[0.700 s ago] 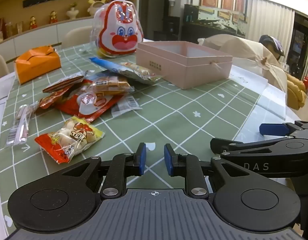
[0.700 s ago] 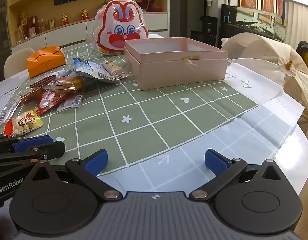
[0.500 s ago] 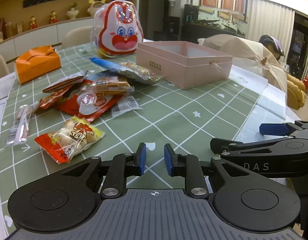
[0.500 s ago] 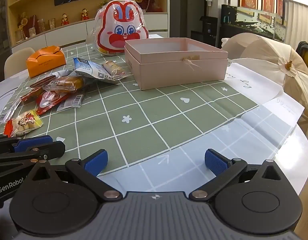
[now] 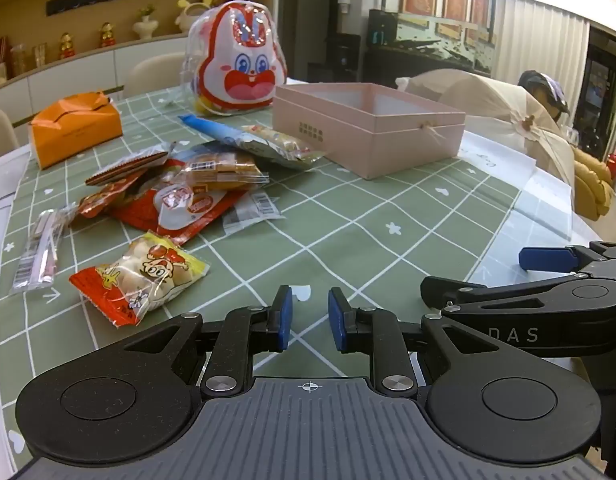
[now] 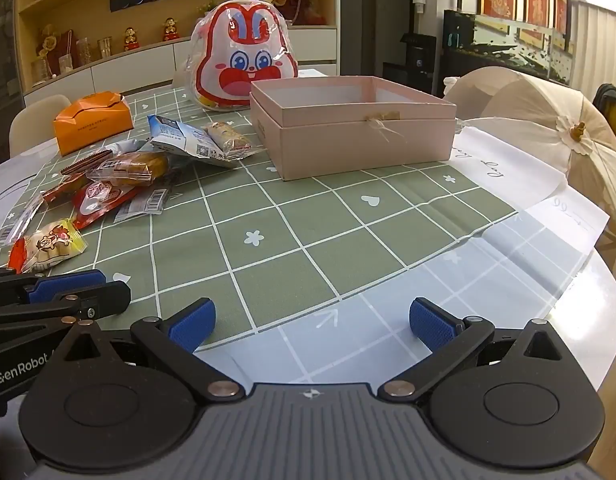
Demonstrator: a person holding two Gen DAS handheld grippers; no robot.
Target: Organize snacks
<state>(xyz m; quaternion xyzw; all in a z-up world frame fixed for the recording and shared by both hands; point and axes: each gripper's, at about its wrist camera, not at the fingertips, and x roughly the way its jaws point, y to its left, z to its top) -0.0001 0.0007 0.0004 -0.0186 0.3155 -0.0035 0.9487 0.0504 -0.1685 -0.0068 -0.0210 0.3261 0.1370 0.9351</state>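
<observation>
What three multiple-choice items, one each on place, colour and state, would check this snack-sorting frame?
1. Where does the pink box sit relative to the rabbit bag?
A. in front of it, to its right
B. behind it
C. on top of it

2. What colour is the folded carton at far left?
A. blue
B. orange
C. white

3. How do the grippers stand?
A. both wide open
B. both holding snacks
C. left gripper nearly closed, right gripper wide open, both empty

Answers: 1 A, the box lies nearer the camera and rightward; 2 B, its sides are orange; 3 C, only tablecloth shows between the pads.
</observation>
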